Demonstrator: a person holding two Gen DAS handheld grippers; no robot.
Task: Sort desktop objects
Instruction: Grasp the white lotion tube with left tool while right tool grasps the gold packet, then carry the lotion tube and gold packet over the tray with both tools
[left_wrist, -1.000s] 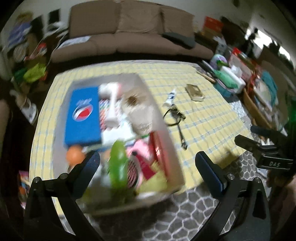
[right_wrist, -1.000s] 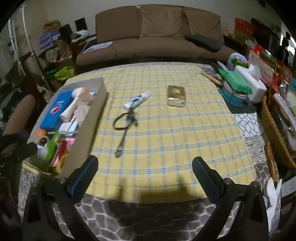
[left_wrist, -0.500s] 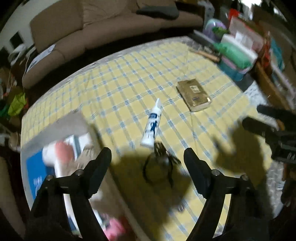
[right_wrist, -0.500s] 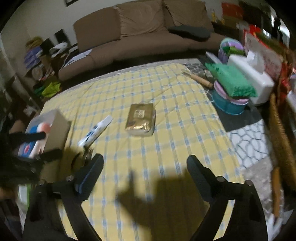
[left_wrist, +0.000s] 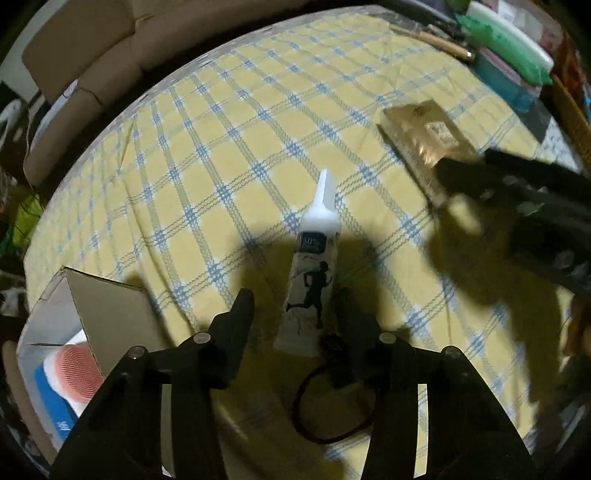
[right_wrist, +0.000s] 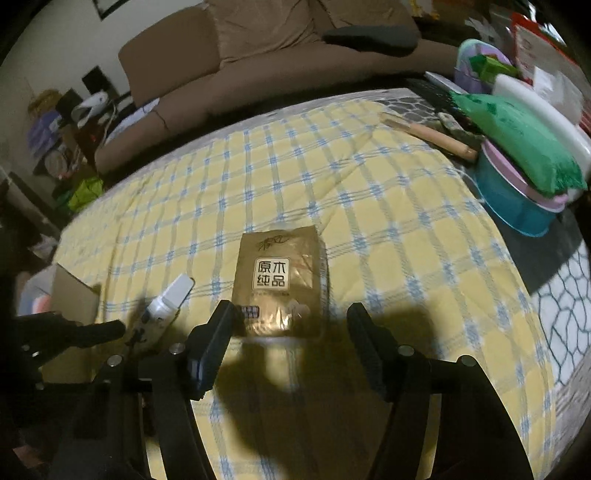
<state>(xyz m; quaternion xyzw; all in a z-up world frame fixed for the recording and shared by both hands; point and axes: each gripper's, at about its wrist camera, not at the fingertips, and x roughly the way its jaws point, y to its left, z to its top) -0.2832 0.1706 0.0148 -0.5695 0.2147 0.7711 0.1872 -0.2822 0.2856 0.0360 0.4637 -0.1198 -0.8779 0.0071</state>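
L claw (left_wrist: 295, 314) closing, pads astride white tube (left_wrist: 314, 273) but not yet pressing; tube's long axis runs straight ahead, w/ nozzle away. R claw (right_wrist: 288, 325) closing astride gold packet (right_wrist: 282, 284), no contact. Both flat on tabletop (left_wrist: 221, 155).

Readable print on two things on the checked cloth

You can read 原木纯品 on the pale label of the gold tissue pack (right_wrist: 279, 286); to its left, the white tube (left_wrist: 311, 291) shows a black running figure, its small lettering too blurred to read.
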